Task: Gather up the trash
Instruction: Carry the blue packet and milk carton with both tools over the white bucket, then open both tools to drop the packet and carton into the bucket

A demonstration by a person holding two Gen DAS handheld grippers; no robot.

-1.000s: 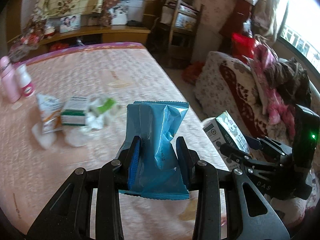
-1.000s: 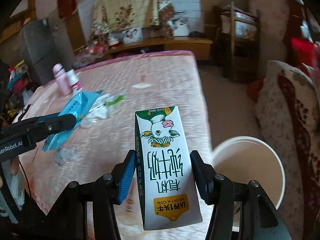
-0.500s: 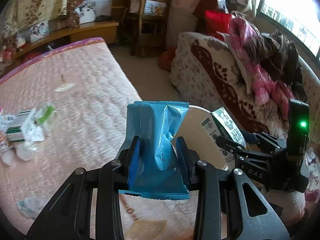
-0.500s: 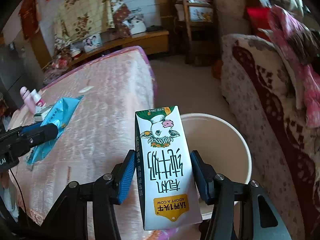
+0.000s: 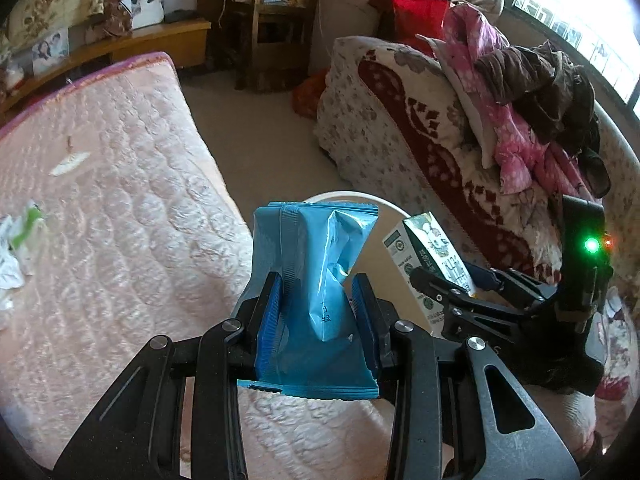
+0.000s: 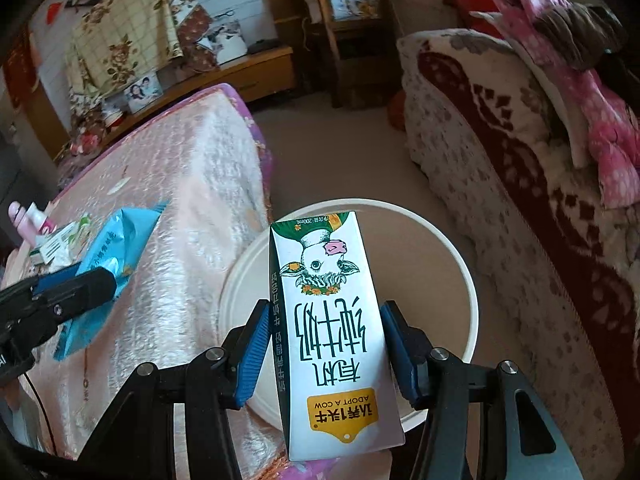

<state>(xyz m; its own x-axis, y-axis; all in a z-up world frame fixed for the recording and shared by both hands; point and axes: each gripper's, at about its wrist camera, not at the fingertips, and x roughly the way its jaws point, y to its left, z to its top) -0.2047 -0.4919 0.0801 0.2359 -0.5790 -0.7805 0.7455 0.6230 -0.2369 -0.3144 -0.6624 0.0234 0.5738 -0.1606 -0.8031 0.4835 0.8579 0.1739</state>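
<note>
Left tongs: clamped on a blue wrapper, which is pinched at its waist between the two blue pads and stands upright, its crimped top edge above the pads and its lower edge hanging below them. The wrapper is crumpled and creased on the right-hand side.

Right tongs: clamped on a milk carton, both pads pressed flat to its narrow sides. The carton is held upside down as seen from the right wrist (cow picture far from the tongs, yellow label nearest them).

A white bin is seen directly beyond and beneath the right tongs; the carton overlaps its open mouth. Nothing can be made out inside the bin. From the left wrist only a thin arc of the bin rim is seen, just behind the wrapper and between the two tongs.

A pink quilted bed lies under and to the left of the left tongs; the bin stands just beside its edge. More litter is noted on the bed, well to the left of both tongs: crumpled paper and a small box, with pink bottles behind. A patterned sofa with piled clothes is noted to the right of the right tongs.
</note>
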